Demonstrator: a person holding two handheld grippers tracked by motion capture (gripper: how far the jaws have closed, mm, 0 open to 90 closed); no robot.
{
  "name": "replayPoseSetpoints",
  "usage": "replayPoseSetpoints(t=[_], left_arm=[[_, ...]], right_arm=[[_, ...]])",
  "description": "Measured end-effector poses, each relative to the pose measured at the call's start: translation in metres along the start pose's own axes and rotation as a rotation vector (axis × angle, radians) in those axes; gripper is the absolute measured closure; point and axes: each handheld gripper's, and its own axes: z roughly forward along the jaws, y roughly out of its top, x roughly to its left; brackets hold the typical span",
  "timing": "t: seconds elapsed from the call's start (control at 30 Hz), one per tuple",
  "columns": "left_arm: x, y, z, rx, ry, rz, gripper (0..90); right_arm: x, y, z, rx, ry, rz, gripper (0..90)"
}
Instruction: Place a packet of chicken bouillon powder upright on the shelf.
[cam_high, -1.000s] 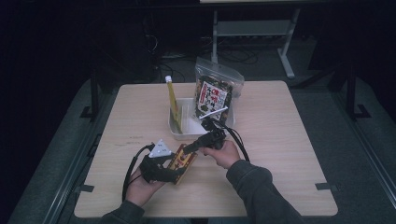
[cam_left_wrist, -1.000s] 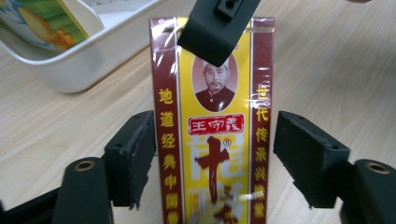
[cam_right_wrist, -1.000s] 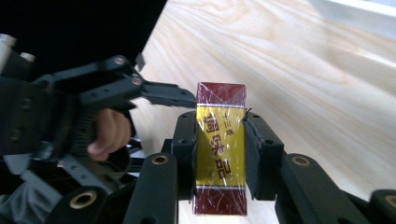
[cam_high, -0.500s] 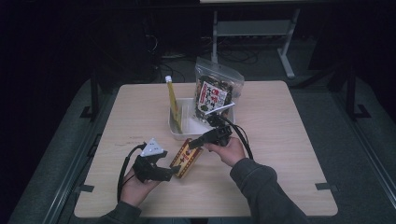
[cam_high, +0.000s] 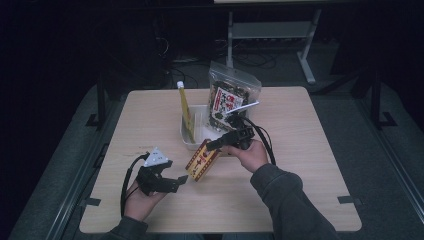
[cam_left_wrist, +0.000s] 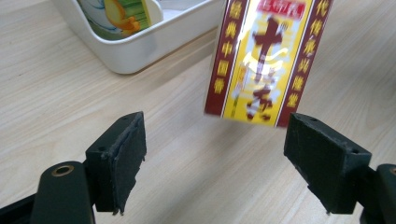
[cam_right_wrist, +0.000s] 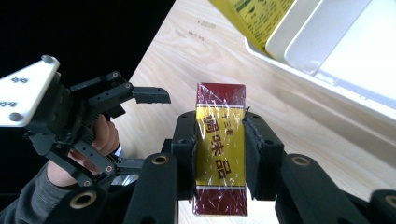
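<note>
A red and yellow box (cam_high: 201, 161) with Chinese print hangs tilted above the table, and my right gripper (cam_high: 215, 145) is shut on its upper end. In the right gripper view both pads press the box's (cam_right_wrist: 219, 154) sides. My left gripper (cam_high: 179, 181) sits low to the box's left. Its jaws have just been opening and stand wide apart. In the left gripper view the box (cam_left_wrist: 266, 60) floats beyond the jaws, touching neither pad.
A white tray (cam_high: 192, 142) stands just behind the box, with a tall yellow packet (cam_high: 185, 107) leaning in it. A clear zip bag of dark snacks (cam_high: 231, 97) stands behind the tray. Bare wooden tabletop (cam_high: 310, 150) stretches to the right and front.
The left gripper's jaws have come off the box's lower end and opened. The right gripper has lifted the box a little, up and toward the tray.
</note>
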Motion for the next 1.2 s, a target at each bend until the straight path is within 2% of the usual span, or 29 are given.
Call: replayPoseSetpoints(t=[0.6,1.2], left_arm=[[0.011,-0.006,-0.003,-0.002,0.017,-0.036,19.2],[0.017,-0.011,-0.005,0.001,0.027,-0.049,19.0]], right_arm=[[0.009,0.015,-0.037,-0.072,-0.068,0.012,67.5],[0.017,0.029,-0.062,-0.133,-0.144,0.016,67.6]])
